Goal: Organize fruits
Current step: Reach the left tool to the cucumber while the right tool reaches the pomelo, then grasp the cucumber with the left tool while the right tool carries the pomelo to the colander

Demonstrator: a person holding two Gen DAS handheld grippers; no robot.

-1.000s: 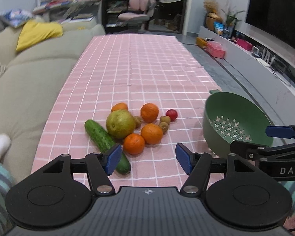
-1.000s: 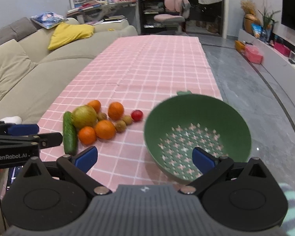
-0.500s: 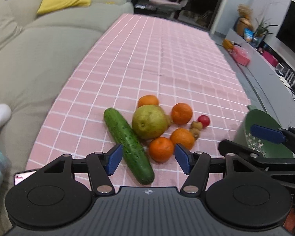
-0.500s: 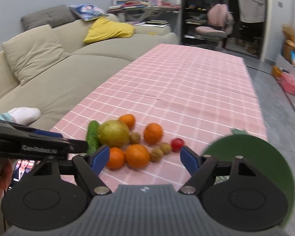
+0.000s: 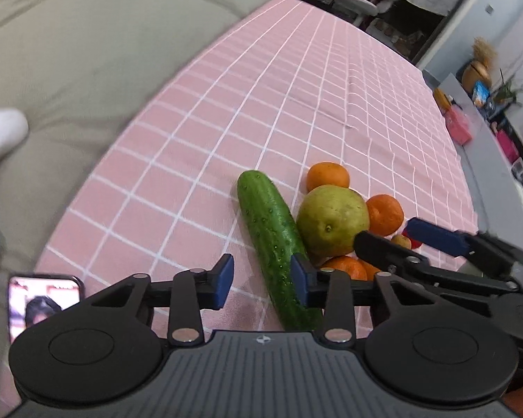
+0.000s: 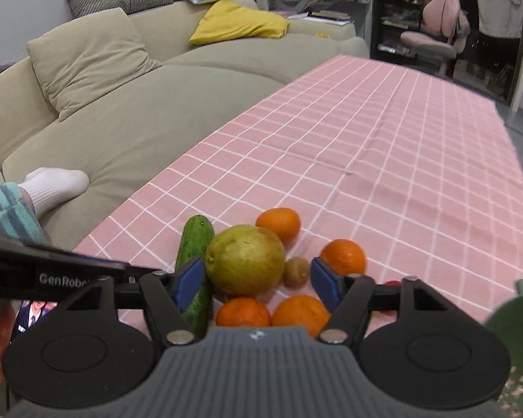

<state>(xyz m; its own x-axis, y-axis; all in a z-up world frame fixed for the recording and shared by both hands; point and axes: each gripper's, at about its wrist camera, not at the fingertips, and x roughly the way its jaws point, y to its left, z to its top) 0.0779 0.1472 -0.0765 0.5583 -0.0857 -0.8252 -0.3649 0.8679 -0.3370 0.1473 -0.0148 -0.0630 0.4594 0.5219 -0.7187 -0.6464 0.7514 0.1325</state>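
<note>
1. On the pink checked cloth [image 6: 383,160] the fruit pile sits near the front edge, just ahead of both claws; cucumber [image 5: 275,244] lies along its sofa side, touching the big pear [image 5: 331,221]
2. Vs 1 s ago: both cams have swung from the green colander toward the pile & dropped closer; pile itself hasn't shifted
3. Left gripper [image 5: 261,280]: jaws have just been closing, now narrow but apart; cucumber's near end is btwn the blue pads, right pad against its skin, left pad clear of it, so not clamped
4. Right gripper [image 6: 256,280]: jaws also just been closing, still apart, framing the pear & a kiwi [image 6: 296,271]; pads above the fruit, nothing pinched
5. Right view only: colander [image 6: 516,317] as a blurred green edge at far right, striped sleeve & white sock on the sofa [image 6: 150,115]. Left view only: right claw's fingers over the pile, a 2nd small brown fruit [image 5: 402,241] beside a red one [image 5: 415,243]
6. Count: 1 cucumber, 1 pear, 4 oranges (right view), 2 small brown fruits in all, 1 red fruit, 1 colander, 1 phone [image 5: 43,301] w/ lit screen
</note>
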